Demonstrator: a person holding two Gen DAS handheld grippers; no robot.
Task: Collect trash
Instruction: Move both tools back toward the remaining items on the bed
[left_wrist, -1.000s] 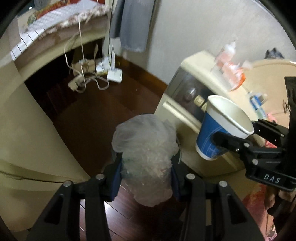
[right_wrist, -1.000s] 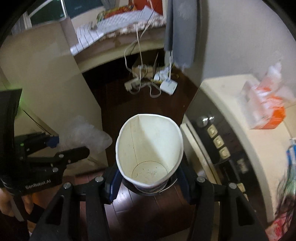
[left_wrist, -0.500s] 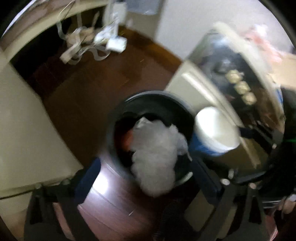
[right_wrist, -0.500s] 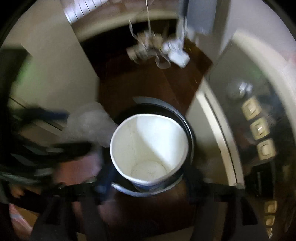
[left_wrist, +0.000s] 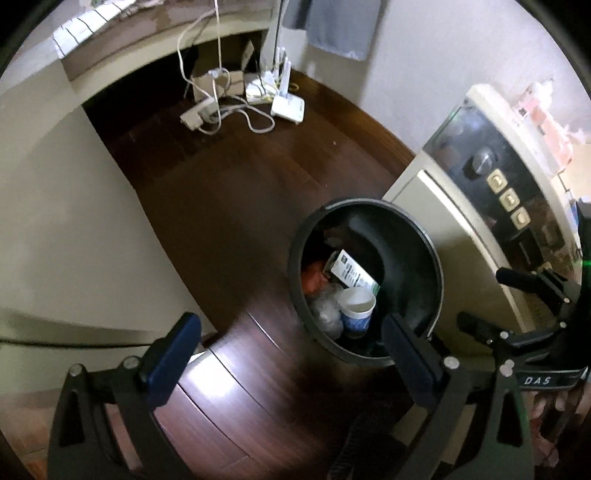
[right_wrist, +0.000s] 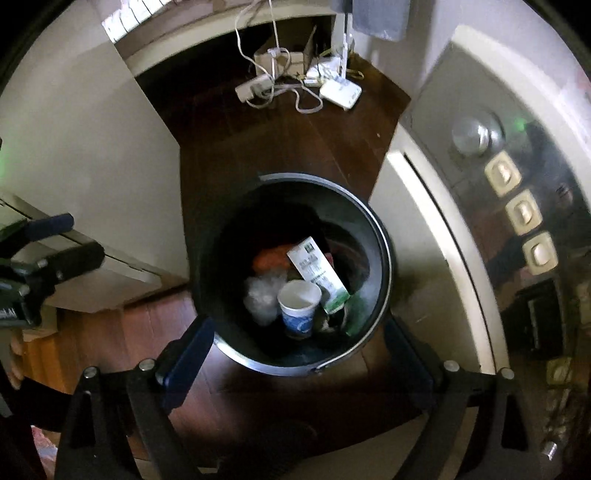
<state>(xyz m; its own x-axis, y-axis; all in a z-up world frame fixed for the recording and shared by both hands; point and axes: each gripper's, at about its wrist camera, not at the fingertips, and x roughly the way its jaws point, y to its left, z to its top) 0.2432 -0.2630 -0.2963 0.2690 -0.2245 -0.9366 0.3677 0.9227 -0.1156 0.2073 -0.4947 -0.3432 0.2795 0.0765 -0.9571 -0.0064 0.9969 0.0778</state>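
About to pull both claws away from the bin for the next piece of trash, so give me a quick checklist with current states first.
1. Paper cup inside the bin: ok, upright among the trash.
2. Crumpled plastic wrap inside the bin: ok, beside the cup.
3. Left claw empty: ok, jaws wide, nothing between them.
4. Right claw empty: ok, jaws opening, nothing held between them.
5. Nothing hanging over the bin rim: ok.
6. Trash dropped on the floor around the bin: ok on the visible side; the floor behind the claws is hidden.
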